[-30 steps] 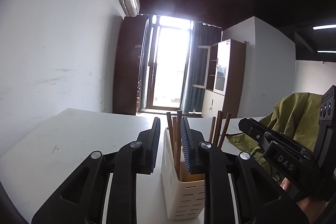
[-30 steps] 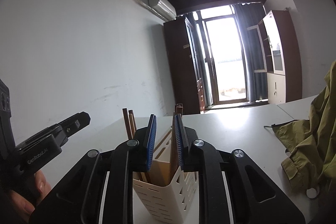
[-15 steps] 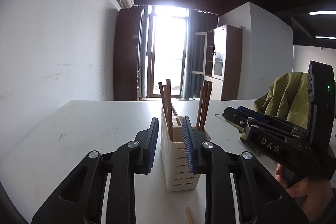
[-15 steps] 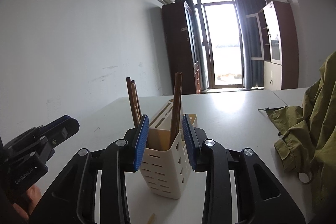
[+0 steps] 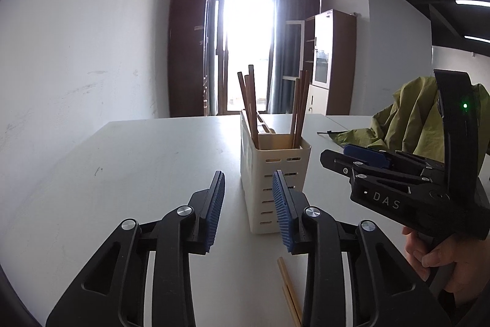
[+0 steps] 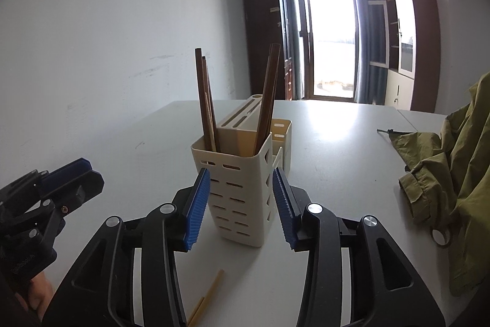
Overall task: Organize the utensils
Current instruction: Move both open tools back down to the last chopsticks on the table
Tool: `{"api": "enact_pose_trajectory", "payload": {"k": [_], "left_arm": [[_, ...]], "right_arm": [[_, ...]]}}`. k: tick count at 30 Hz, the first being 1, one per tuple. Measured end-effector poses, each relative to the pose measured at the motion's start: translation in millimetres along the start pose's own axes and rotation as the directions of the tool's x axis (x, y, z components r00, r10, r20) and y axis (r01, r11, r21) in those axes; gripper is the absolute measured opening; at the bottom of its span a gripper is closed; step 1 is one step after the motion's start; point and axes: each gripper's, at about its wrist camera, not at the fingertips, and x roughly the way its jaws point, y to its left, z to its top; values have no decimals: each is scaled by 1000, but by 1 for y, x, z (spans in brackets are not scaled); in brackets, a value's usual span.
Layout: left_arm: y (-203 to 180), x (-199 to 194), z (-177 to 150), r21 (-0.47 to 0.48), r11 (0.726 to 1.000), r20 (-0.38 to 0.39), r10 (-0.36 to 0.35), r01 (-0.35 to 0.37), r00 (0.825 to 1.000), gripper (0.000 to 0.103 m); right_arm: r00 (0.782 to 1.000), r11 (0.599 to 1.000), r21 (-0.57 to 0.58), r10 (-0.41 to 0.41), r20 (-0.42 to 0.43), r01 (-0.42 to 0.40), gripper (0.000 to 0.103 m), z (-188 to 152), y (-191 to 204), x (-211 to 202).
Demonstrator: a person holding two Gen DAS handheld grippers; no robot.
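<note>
Centre of both frames: the cream utensil holder [image 5: 274, 170] stands upright on the white table [image 5: 137, 173], brown chopsticks [image 5: 249, 109] rising above its rim.
Left half of the left wrist frame: bare tabletop, open passage.
Lower centre: pale chopsticks [image 6: 208, 296] lie flat near the holder's base.
Right edge: an olive jacket [image 6: 453, 173] covers the table.
Beyond holder: bare tabletop up to the door.

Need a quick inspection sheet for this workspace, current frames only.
Surface: white table, scuffed.
Job's things: cream slotted plastic utensil holder upright, holding dark brown wooden chopsticks; pale wooden chopsticks lying loose on the table in front of the holder.
Clutter: olive-green jacket at the table's right.
Grippers: left tool open, empty; right tool open, empty.
Cables: nothing seen.
Surroundings: bright glass door, brown cabinets, wall air conditioner.
</note>
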Motion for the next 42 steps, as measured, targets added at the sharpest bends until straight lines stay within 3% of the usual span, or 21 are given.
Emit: {"api": "enact_pose_trajectory", "payload": {"k": [10, 22, 25, 27, 38, 42], "left_arm": [[16, 1, -32, -18, 1000, -76, 9, -10, 997, 33], [21, 1, -53, -15, 1000, -119, 4, -6, 993, 34], [23, 1, -52, -20, 1000, -124, 5, -8, 992, 34], [23, 1, -52, -18, 1000, -127, 2, -4, 992, 34], [21, 2, -53, -5, 1000, -138, -2, 1, 990, 34], [21, 4, -54, -5, 1000, -144, -1, 0, 990, 34]], "right_arm": [[984, 1000, 25, 18, -176, -14, 45, -39, 9, 26], [931, 999, -38, -11, -364, -3, 45, -80, 29, 64], [921, 999, -42, -16, -389, 0, 45, -86, 31, 70], [923, 999, -38, -25, -384, 11, 38, -88, 30, 71], [901, 999, -53, -26, -434, 3, 38, -101, 35, 81], [892, 998, -57, -25, -452, 0, 33, -106, 40, 82]]}}
